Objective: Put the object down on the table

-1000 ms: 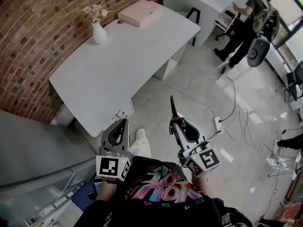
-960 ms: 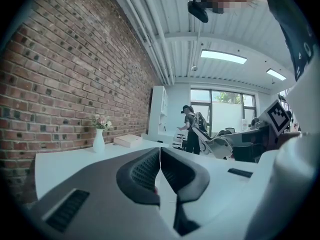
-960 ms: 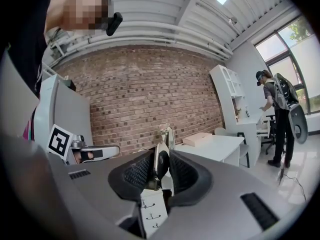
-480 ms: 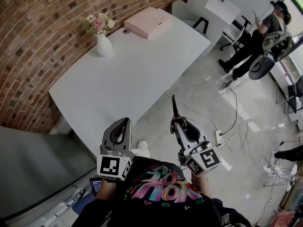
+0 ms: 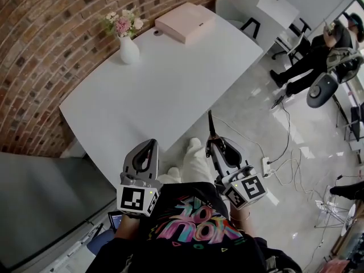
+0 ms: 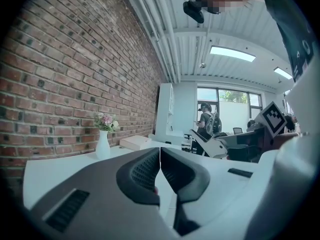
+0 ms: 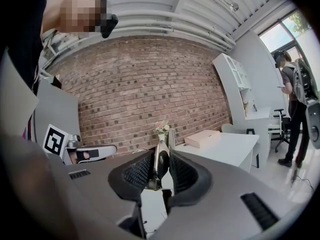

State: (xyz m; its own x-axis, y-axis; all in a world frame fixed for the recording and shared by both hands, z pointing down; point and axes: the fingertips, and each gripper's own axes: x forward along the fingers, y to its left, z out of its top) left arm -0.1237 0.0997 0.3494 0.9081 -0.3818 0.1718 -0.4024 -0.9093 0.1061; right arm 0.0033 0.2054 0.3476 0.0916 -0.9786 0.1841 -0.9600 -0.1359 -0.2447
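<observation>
Claws sit both low in head view, approx 6 o'clock, just ahead of the person's printed shirt (image 5: 193, 226). The left claw (image 5: 152, 145) is fully closed, pad against pad, w/ nothing between; its tip shows at the near edge of the white desk (image 5: 131, 112). The right claw (image 5: 212, 148) is clamped on the object (image 5: 210, 125), a thin dark tool w/ a metal part, which stands out of the tips toward 12 o'clock. It shows against the grey floor, just beside the desk's right edge, not on the desk. At the desk's far end: a white vase (image 5: 128, 50) w/ pink flowers at 11 o'clock, and a flat pink box (image 5: 186, 21) approx 12. Another person (image 5: 318, 56) stands at 2 o'clock.
</observation>
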